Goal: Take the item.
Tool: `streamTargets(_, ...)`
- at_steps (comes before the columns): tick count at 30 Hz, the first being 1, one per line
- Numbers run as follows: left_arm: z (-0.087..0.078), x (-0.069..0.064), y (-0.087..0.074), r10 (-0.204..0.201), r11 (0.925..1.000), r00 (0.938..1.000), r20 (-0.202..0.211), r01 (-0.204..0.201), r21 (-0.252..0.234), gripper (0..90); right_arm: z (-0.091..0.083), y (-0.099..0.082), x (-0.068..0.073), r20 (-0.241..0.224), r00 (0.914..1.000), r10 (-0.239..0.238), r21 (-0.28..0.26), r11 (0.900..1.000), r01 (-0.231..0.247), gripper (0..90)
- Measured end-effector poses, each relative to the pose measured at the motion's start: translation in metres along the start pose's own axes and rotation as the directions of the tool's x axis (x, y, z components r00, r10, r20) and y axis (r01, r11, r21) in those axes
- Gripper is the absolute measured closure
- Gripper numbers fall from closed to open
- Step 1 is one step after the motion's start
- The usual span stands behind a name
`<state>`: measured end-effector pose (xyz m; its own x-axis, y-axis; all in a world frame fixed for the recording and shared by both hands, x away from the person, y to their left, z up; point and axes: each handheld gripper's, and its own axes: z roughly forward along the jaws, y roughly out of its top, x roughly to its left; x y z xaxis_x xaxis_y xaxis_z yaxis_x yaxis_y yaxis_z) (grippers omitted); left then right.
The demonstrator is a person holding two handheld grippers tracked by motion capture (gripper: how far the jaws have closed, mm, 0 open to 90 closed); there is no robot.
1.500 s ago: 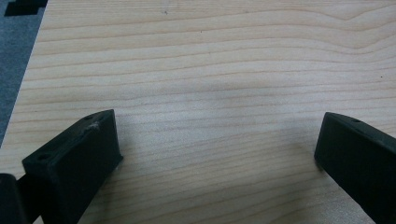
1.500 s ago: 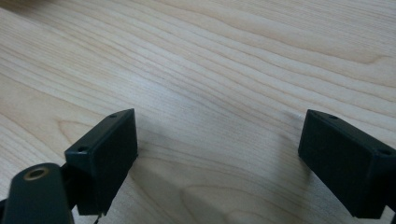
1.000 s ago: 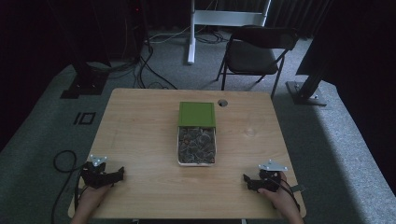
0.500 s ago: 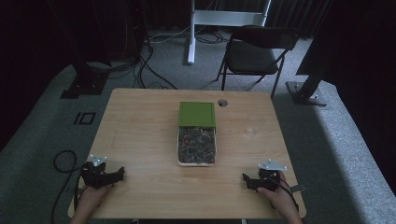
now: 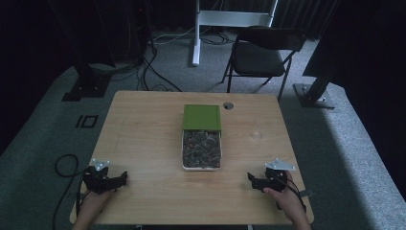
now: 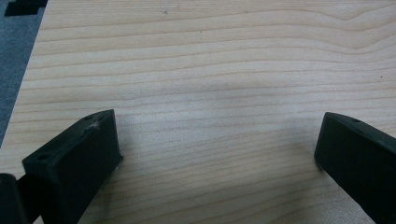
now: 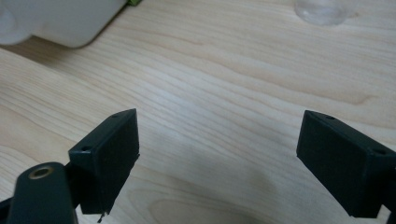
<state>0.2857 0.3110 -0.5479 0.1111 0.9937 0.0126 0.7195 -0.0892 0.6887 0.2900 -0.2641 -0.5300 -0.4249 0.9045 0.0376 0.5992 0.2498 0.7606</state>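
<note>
High view first: a pale wooden table (image 5: 143,139), and at its middle a white tray (image 5: 201,167) full of dark, mottled pieces too small to make out, with a green box (image 5: 201,117) touching its far end. Tray and box line up, and their shared long axis runs near to far, with the green end pointing away from the person and the tray's short end facing the near edge.

Down at the near left corner sits the left gripper (image 5: 115,180), low over the wood, its jaws spread wide with nothing between them. Left gripper view confirms it: two black jaws far apart, bare wood grain in the gap. Over at the near right, the right gripper (image 5: 253,182) is in the same posture, held in the person's right hand (image 5: 287,199), with its jaws wide and empty too. Right gripper view catches a rounded white corner of the tray (image 7: 56,21) at far left, and a faint clear disc (image 7: 322,9) at the far right whose nature I can't tell.

So where does the work stand? By my reading, it hasn't started: both grippers are well apart from the tray, nothing is held, and the contents look undisturbed. The whole reach toward the centre is left to do.
</note>
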Motion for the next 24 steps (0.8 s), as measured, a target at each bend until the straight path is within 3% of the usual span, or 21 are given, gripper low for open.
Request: streamTargets(24,0.0,0.0,0.0,-0.001,1.0,1.0,0.0,0.001,0.0,0.5,-0.016,0.054,0.017,-0.045,0.9984,-0.034,-0.104,0.9942,0.029,13.0)
